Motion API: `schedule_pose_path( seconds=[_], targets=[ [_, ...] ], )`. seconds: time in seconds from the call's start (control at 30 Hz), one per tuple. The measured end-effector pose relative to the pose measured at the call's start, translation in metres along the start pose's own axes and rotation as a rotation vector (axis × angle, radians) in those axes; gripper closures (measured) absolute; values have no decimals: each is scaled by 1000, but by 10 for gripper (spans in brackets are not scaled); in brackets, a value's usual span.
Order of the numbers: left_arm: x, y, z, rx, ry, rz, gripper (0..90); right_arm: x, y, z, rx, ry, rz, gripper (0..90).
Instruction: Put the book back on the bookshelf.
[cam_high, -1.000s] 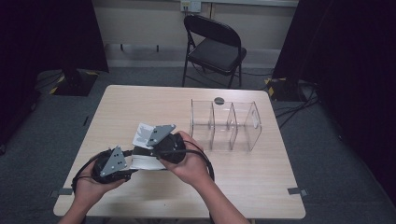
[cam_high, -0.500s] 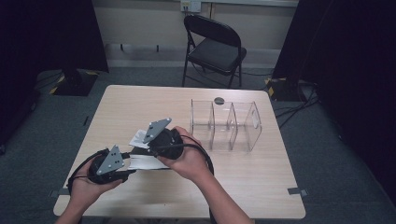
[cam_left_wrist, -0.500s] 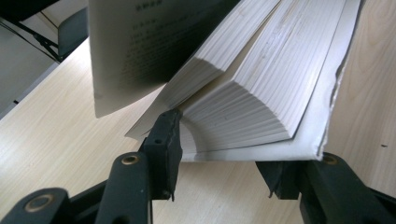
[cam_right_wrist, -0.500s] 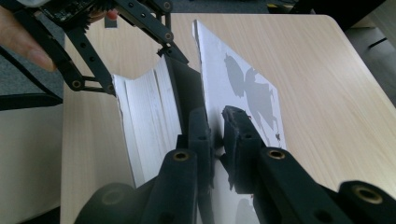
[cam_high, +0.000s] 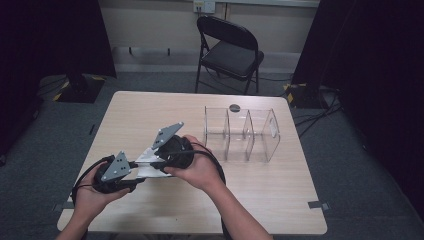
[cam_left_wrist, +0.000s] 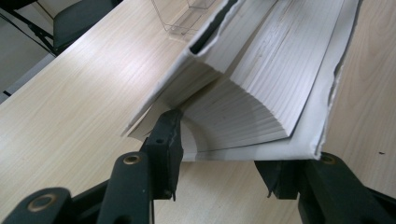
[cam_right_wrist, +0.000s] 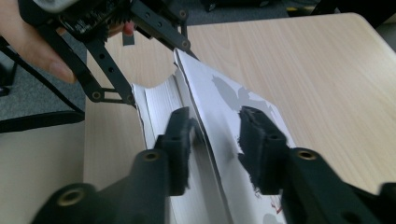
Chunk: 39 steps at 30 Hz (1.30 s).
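— Look at the left gripper (cam_left_wrist: 219, 154) first. Its jaws are pinching the book (cam_left_wrist: 261, 93) across its thickness at the near end, one on each side, and the pages fan open above the clamp. They've just been closing a touch on it

— And the right gripper (cam_right_wrist: 217, 135)?

— Its jaws have just been opening. They stand spread now, astride the loose white cover (cam_right_wrist: 224, 112), with a gap on each side as far as I can tell, so they aren't pressing on it

— So the book hangs from one grip only?

— That's how I read it. From above you see it held between the two hands, low over the counter (cam_high: 150, 110), left of the clear divider box (cam_high: 242, 132). If the left jaws slip on those smooth page edges, the whole block could slide out and slap down

— The cover looks ragged already

— Torn along its edge, yes. If the right jaws close again on just that one sheet and the hands pull apart, I'd expect it to rip further or come off the spine

— Anything else?

— The pages are splayed. A squeeze in the wrong spot would crease a bundle of them, and the two grippers sit so close that their jaws could knock each other

— And the divider box?

— Well apart from the hands, so I'd say it is safe for now
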<state>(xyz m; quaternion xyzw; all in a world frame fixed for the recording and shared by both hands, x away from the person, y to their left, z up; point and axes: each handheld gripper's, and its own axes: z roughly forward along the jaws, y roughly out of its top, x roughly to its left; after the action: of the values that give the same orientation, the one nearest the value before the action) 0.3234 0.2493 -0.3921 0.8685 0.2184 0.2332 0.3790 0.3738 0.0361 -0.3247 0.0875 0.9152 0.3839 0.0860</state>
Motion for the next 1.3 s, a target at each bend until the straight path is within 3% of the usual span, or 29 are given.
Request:
schedule_pose_path(
  seconds=[0.07,0.17,0.27,0.4,0.5,0.6,0.63,0.7,0.73,0.8,0.97,1.13,1.2,1.3],
  targets=[
    [0,0,0,-3,-1,-2,535,-1,-2,0,-15,-11,9,488],
    [1,0,0,5,-5,-8,535,-2,-4,-4,-33,-10,8,413],
    [2,1,0,7,-3,-12,535,-2,-9,-9,-62,1,11,375],
    [2,3,0,16,-2,-14,536,1,-15,-14,-53,10,-7,351],
    [3,4,-1,19,-5,-26,536,5,-18,-16,-58,-10,-39,303],
    [4,5,0,16,-11,-43,536,7,-23,-13,-13,-69,-87,262],
    [4,5,0,16,-11,-41,537,7,-25,-12,3,-107,-112,261],
    [6,5,-1,31,-12,-29,537,5,-28,-11,-14,-100,-85,253],
    [7,5,0,25,-16,-43,538,4,-29,-10,-28,-101,-88,259],
    [8,6,-1,39,-14,-34,541,5,-29,-10,-39,-94,-113,278],
    [11,6,-2,49,-17,-44,546,9,-26,-7,-27,-110,-167,276],
    [14,5,-4,61,-15,-54,559,11,-26,-8,-21,-119,-175,275],
    [16,3,-6,57,-21,-70,638,12,-26,-8,-8,-114,-178,272],
    [15,1,-4,65,-24,-67,647,12,-27,-5,12,-121,-184,258]
  ],
)
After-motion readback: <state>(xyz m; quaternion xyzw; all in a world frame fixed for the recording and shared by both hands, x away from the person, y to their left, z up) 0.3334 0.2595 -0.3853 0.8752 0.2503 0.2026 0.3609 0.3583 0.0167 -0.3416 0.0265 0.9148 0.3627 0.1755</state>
